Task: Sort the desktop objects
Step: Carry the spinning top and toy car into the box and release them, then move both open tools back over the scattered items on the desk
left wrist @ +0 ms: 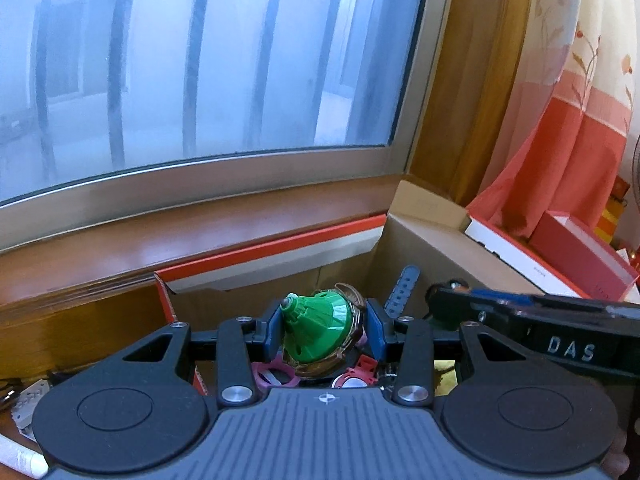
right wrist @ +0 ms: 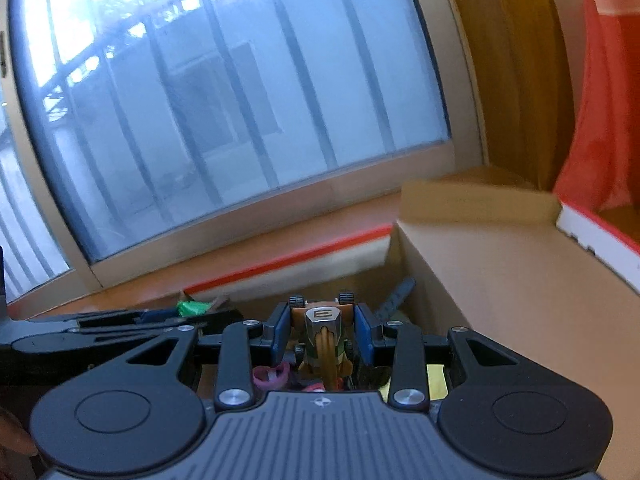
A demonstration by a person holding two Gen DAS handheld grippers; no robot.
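My left gripper is shut on a green spinning top with a bronze ring, its blue pads pressing both sides. It hangs over an open cardboard box with a red-edged rim. My right gripper is shut on a small orange and grey toy car marked with an E, over the same box. Pink rings and a blue watch strap lie inside the box. Each gripper shows from the side in the other's view: the right one and the left one.
A wooden window sill and a large window run behind the box. A red and cream curtain hangs at the right above a red and white box. Small grey items lie on the desk at the lower left.
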